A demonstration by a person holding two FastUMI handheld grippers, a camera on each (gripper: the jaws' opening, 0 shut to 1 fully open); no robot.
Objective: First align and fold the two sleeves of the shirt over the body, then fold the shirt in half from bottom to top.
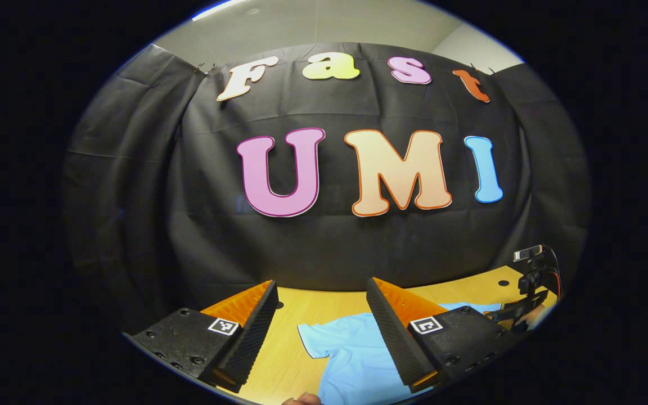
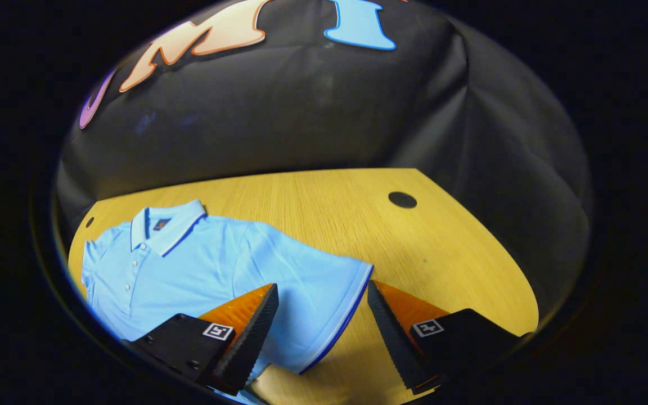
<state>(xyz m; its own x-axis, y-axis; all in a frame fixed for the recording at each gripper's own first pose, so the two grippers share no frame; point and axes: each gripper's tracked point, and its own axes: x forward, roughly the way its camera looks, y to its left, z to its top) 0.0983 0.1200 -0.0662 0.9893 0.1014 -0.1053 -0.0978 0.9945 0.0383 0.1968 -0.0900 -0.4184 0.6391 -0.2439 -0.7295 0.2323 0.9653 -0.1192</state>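
both tools [image 1: 322, 292] [image 2: 321, 295] gape wide, apparently above the shirt [image 2: 200, 264].

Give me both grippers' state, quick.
Left gripper: jaws open, holding nothing, above the shirt.
Right gripper: jaws open, straddling the sleeve hem, not gripping.

shirt [image 2: 200, 264] on table [image 2: 313, 202] (flat)

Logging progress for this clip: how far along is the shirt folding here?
Nothing looks folded yet. The light blue shirt lies flat on the wooden table, collar up, its sleeve spread out to the side. The right gripper is open, its fingers either side of that sleeve's hem; the left gripper is open too, above the shirt. Both sleeve folds and the bottom-to-top fold remain.
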